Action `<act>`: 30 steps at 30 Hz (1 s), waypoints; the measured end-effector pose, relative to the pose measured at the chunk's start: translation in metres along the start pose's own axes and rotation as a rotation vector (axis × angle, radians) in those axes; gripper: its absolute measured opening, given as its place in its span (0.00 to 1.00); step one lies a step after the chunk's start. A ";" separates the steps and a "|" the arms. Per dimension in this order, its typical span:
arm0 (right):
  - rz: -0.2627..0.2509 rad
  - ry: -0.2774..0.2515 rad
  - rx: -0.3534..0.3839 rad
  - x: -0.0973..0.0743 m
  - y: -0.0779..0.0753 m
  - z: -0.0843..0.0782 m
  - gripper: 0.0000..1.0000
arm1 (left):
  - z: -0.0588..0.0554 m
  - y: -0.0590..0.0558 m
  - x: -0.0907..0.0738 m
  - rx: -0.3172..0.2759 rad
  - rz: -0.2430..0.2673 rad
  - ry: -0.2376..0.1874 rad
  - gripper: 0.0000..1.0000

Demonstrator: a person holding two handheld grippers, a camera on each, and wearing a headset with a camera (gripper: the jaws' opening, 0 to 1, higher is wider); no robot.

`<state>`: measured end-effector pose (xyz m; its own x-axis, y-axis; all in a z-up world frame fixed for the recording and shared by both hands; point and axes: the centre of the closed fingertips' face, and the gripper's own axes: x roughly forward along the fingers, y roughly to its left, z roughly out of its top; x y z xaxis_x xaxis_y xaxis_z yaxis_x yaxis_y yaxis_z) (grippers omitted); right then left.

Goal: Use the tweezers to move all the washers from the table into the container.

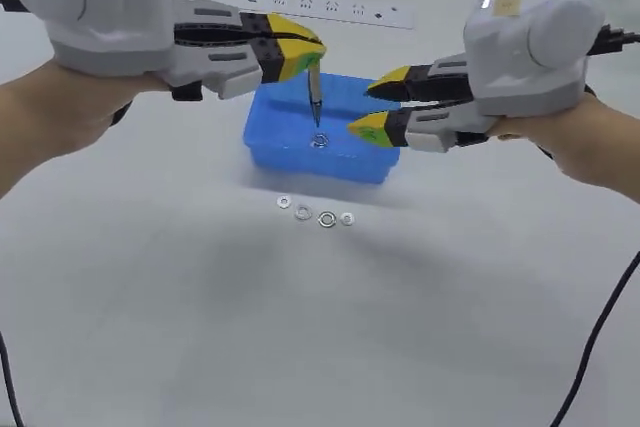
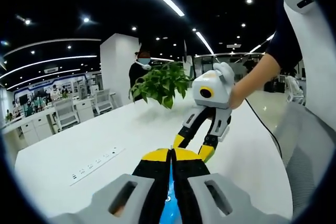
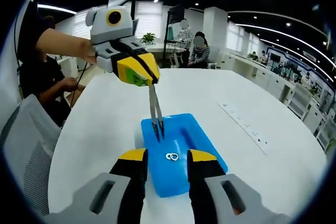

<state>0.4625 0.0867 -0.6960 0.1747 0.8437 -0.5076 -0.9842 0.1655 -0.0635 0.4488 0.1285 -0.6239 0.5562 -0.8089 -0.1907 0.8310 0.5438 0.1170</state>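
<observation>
Nearest the person, four washers (image 1: pixel 316 214) lie in a short row on the white table (image 1: pixel 180 307), just in front of the blue container (image 1: pixel 290 152) and not touching it. The container is a shallow open tray, and a fifth washer (image 1: pixel 319 141) rests on its floor near the middle.

The left gripper (image 1: pixel 312 50) reaches in over the container from the left. Its jaws are pressed together on the upper end of the tweezers (image 1: pixel 314 97), which hang almost straight down into the container. In the right gripper view the tweezers (image 3: pixel 156 114) narrow to prongs that lie close together. Whether the tips touch cannot be told. They hang just above the container floor, near the loose washer (image 3: pixel 171 156) but apart from it.

The right gripper (image 1: pixel 372 107) hovers over the container's right side with its jaws spread wide and nothing between them. In its own view the jaws frame the container (image 3: pixel 197 140).

Farther back, a white power strip (image 1: pixel 330 7) lies flat on the table beyond the container.
</observation>
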 end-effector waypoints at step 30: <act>-0.141 0.075 0.089 -0.074 0.034 -0.073 0.72 | -0.019 -0.080 -0.010 -0.022 -0.092 -0.044 0.04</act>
<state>0.4143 -0.0072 -0.7233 0.3046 0.7691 -0.5619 -0.9429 0.3268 -0.0638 0.3764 0.0968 -0.6500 0.4780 -0.8644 -0.1561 0.8783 0.4715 0.0791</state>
